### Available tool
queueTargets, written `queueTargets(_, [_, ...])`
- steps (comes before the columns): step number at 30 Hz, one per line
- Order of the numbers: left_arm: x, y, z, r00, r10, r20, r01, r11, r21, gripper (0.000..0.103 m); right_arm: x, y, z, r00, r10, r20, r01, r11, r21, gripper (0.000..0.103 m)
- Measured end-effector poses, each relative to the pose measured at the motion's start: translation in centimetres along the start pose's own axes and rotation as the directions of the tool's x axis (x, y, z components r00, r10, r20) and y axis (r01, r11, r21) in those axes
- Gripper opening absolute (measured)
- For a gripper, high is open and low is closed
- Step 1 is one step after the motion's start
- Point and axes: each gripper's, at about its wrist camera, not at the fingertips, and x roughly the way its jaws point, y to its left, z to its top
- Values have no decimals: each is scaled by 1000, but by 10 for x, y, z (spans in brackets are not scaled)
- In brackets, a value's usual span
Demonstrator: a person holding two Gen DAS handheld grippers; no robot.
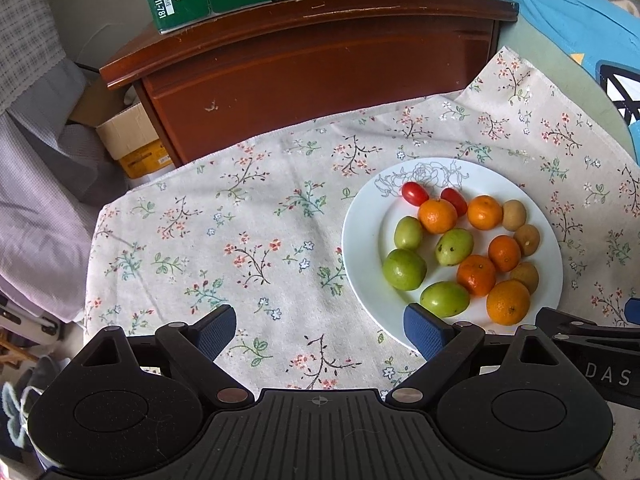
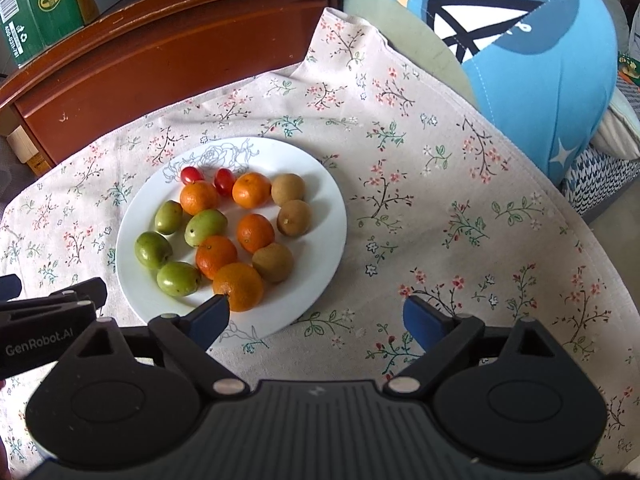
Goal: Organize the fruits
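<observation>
A floral woven cloth covers the table, with a glossy, scuffed wooden cabinet at twelve o'clock. On the cloth rests a smooth round white plate with a grey rose outline, holding the fruits grouped by kind: dimpled oranges in the centre, oval green fruits at nine o'clock, matte brown fruits at three, two shiny cherry tomatoes at twelve. The left gripper and right gripper both hang with ribbed blue pads spread wide, gripping nothing.
</observation>
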Motion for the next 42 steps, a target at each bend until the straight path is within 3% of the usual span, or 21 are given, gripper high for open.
queueTargets(22, [6, -4, -1, 1000, 16, -13, -15, 1000, 11, 92, 6, 4, 0, 1000, -4, -9, 4, 1000, -14, 94])
queueTargets(42, [-9, -3, -7, 999, 34, 13, -35, 999, 14, 92, -11, 8, -5, 998, -45, 47, 47, 997, -56, 94])
